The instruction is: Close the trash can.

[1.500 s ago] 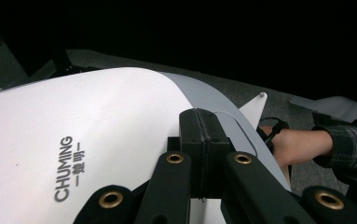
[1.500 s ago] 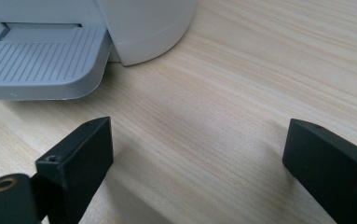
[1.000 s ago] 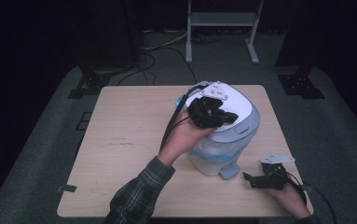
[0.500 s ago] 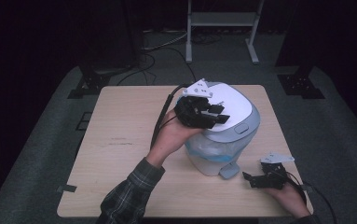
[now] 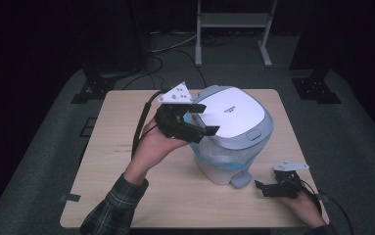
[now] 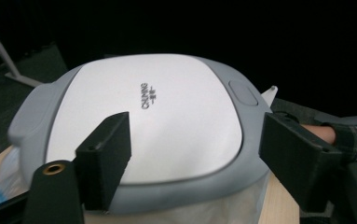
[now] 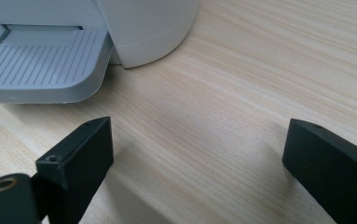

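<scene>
High view: bin [image 5: 224,161] upright, pedal [image 5: 241,178] facing right hand-held gripper [image 5: 263,188].

Bin: white plastic pedal bin [image 5: 222,166], white lid panel [image 6: 143,116], grey rim, grey ribbed pedal [image 7: 41,65].
Liner: translucent, blue-edged.
Bench: pale wood-grain bench [image 5: 126,161].
Tongs: black left tongs [image 5: 200,119], black right tongs [image 5: 262,189].
Sleeve: dark plaid sleeve [image 5: 111,208].

Both grippers are black — the left gripper [image 5: 199,119] and right gripper [image 5: 265,188] each carry a grey three-cornered plate behind the fingers. Brass-ringed screw holes sit below the blocky fingers [image 6: 105,161]. The sleeve [image 5: 111,208] is dark plaid.
</scene>
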### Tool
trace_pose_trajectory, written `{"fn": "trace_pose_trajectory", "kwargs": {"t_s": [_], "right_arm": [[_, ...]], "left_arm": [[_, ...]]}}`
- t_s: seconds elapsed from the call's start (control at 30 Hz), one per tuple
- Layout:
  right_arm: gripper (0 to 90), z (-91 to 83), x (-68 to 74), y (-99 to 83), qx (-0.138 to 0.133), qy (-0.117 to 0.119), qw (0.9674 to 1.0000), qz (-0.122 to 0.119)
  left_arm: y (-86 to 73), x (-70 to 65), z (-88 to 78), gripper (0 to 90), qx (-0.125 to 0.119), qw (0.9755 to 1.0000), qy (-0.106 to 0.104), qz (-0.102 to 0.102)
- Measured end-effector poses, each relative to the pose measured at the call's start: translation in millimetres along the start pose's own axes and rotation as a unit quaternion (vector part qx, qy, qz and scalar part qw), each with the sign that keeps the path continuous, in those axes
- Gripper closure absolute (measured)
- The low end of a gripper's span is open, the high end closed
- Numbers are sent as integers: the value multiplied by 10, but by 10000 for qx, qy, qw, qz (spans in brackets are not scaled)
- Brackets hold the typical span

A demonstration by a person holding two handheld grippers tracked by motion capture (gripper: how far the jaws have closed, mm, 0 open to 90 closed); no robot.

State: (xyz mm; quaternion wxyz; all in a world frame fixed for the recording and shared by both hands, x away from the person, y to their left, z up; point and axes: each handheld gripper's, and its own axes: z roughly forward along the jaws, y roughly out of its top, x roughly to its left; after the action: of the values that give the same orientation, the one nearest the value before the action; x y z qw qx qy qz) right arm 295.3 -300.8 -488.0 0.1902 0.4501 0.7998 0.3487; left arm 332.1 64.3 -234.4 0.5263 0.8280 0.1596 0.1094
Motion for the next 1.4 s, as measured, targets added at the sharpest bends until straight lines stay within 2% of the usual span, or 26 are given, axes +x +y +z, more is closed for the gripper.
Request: {"fn": "trace_pose_trajectory", "kwargs": {"t_s": [0.17,0.2,0.27,0.33,0.4,0.47,0.5,0.53,0.57,0.6,0.63,0.7,1.17,1.37,1.4], "right_arm": [[75,0,0,0,0,-1,10000,0],[75,0,0,0,0,-1,10000,0],[75,0,0,0,-1,0,10000,-1],[75,0,0,0,0,-1,10000,1],[75,0,0,0,0,-1,10000,0],[75,0,0,0,1,-1,10000,0],[75,0,0,0,1,-1,10000,0],[75,0,0,0,0,0,10000,1],[75,0,0,0,0,0,10000,1],[75,0,0,0,0,-1,10000,0],[75,0,0,0,0,-1,10000,0],[75,0,0,0,1,0,10000,1],[75,-1,0,0,2,-3,10000,0],[75,-1,1,-1,3,-9,10000,5],[75,-1,1,-1,1,-10,10000,4]], "left_arm": [[-94,-6,-91,190,-12,10000,86,-30],[-163,-10,-134,180,-30,9999,139,3],[-199,-12,-150,165,-48,9998,169,2],[-310,-8,-184,118,-74,9996,258,0],[-340,-5,-194,99,-52,9996,285,4],[-463,4,-217,91,-72,9994,329,-44],[-463,4,-217,81,-72,9994,329,-44],[-551,7,-227,77,-68,9993,372,-69],[-551,7,-227,75,-68,9993,372,-69],[-638,6,-229,56,-73,9991,412,-86],[-638,6,-229,42,-73,9991,412,-86],[-766,5,-224,27,-77,9989,457,-77],[-1263,31,-215,21,-93,9983,577,-86],[-1541,51,-203,22,42,9974,666,-274],[-1650,56,-198,21,148,9970,686,-333]]}}
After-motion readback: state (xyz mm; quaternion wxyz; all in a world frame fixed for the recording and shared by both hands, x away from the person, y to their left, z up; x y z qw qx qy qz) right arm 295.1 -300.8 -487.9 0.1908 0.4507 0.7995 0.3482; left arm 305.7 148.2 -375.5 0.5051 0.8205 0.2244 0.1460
